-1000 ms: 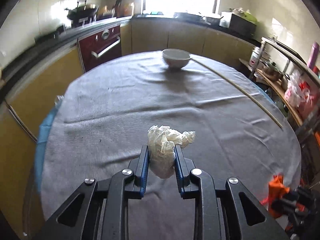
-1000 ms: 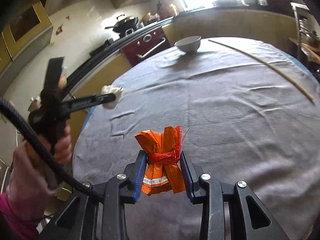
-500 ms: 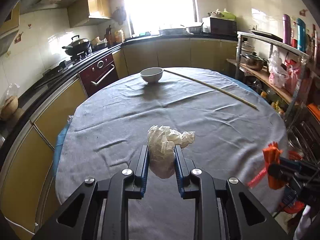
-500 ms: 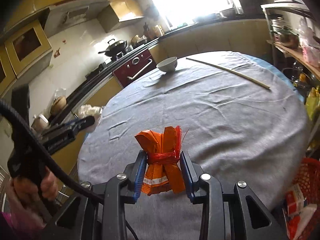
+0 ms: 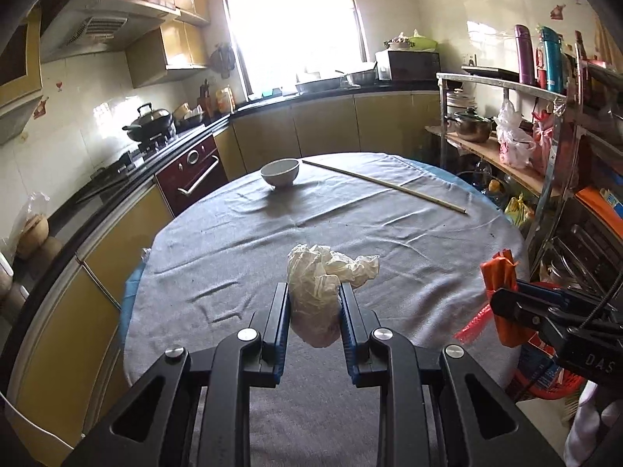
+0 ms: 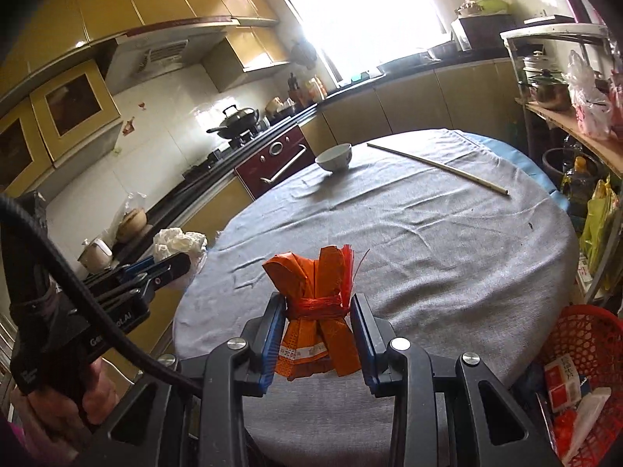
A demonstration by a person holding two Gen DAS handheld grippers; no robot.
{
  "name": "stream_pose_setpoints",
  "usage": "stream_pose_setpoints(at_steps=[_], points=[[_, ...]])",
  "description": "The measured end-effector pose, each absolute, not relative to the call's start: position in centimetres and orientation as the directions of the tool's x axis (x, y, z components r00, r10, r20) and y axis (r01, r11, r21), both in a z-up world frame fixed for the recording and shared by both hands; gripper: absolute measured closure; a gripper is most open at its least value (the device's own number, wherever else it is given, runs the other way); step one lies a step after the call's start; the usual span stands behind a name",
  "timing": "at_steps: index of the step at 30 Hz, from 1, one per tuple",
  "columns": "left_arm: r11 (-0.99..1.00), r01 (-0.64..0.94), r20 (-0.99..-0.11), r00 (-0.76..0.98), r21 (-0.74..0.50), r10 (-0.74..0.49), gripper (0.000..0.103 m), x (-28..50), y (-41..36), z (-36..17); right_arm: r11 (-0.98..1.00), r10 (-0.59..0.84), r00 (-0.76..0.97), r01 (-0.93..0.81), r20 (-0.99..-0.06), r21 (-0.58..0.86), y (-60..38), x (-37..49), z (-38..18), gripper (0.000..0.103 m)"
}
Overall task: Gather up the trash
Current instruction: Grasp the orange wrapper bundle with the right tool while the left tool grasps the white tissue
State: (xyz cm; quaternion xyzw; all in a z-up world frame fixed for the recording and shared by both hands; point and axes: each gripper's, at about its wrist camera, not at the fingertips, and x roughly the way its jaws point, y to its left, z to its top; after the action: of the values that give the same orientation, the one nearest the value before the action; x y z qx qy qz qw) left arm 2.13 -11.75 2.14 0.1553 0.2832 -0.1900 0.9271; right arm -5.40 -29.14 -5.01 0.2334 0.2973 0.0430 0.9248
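The round table (image 5: 389, 241), covered with a grey cloth, fills the centre of both wrist views; its near half carries no loose litter, and only a white bowl (image 5: 279, 172) and a long thin stick (image 5: 383, 185) lie on the far side. A red mesh basket (image 6: 584, 334) stands on the floor beside the table's near right edge and already contains a few packets; it is judged to be the collection bin. The left gripper (image 5: 314, 303) is clamped on a crumpled white tissue wad (image 5: 323, 284), which fills the gap between its blue pads and is lifted clear of the cloth. The right gripper (image 6: 316, 313) is clamped on an orange wrapper bundle (image 6: 313, 303), tied at the waist with red string, also held above the cloth. In the right wrist view the left tool sits off the table's left edge with the person's hand (image 6: 70, 401) on its handle; in the left wrist view the right tool sits over the table's right edge, near the basket. Assessment: both pick-ups are complete and both items are in transit. Remaining work is to carry each item over the basket, release it, and confirm it lands inside. Whether the bowl and stick count as trash cannot be determined.
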Motion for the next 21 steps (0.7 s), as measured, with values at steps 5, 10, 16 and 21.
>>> stream_pose_setpoints(at_steps=[5,10,16,21], points=[[0.882,0.435,-0.583,0.77,0.182,-0.26,0.077,1.6,-11.5,2.2,0.88,0.219,0.825,0.064,-0.521,0.471,-29.3,-5.5,-5.0,0.066],[0.883,0.434,-0.585,0.769,0.179,-0.26,0.077,1.2,-11.6,2.1,0.877,0.221,0.827,0.064,-0.517,0.477,-29.3,-5.7,-5.0,0.066],[0.872,0.453,-0.598,0.756,0.185,-0.266,0.077,0.9,-12.7,1.6,0.857,0.22,0.836,0.08,-0.502,0.508,-30.5,-6.5,-5.1,0.066],[0.861,0.469,-0.6,0.752,0.197,-0.272,0.077,0.5,-13.7,1.4,0.838,0.212,0.845,0.101,-0.49,0.537,-31.9,-7.3,-5.2,0.066]])
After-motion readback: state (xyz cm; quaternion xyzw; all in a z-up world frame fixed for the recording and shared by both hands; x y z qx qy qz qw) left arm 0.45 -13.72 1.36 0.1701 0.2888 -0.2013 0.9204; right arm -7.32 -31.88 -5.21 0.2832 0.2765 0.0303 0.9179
